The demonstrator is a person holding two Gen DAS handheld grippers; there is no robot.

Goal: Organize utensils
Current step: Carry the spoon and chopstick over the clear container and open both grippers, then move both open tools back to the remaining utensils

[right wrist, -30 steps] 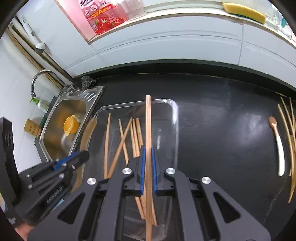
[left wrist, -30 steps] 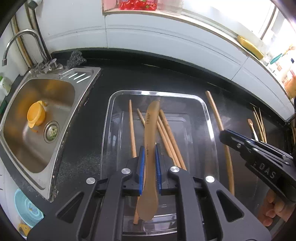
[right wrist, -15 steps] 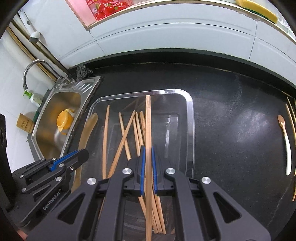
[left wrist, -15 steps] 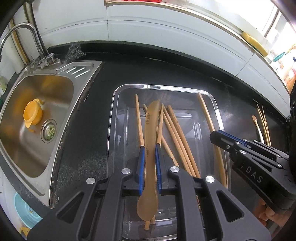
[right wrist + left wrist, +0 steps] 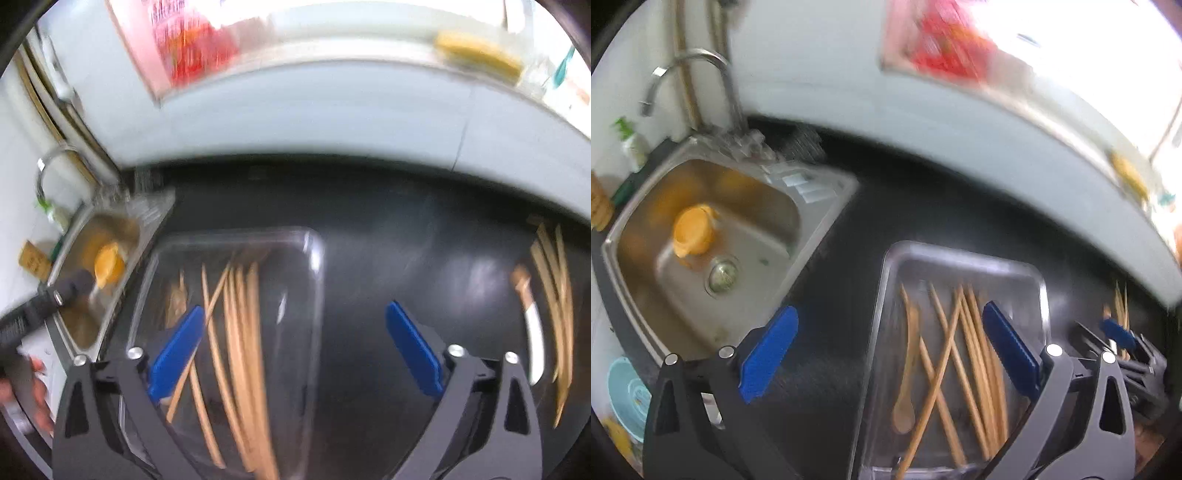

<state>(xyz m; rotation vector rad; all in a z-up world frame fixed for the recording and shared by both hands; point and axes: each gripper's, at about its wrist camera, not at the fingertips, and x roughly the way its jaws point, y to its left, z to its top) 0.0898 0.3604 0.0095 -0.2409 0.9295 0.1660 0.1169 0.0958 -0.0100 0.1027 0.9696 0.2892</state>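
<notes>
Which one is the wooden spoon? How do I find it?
Look at the clear tray on the black counter, right of the metal sink. The wooden spoon lies nearest the sink side; unlike the thin chopsticks beside it, it is wider with a rounded bowl end.

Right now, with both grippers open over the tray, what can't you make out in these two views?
- Chopstick count in the tray: right wrist view, motion blur merges the chopsticks.
- Near ends of the chopsticks: both views, cut off by the bottom edge and the left gripper and right gripper frames.
- Utensils left on the counter: right wrist view, smeared; left wrist view, hidden behind the right gripper.
- Red package text: blurred.
</notes>
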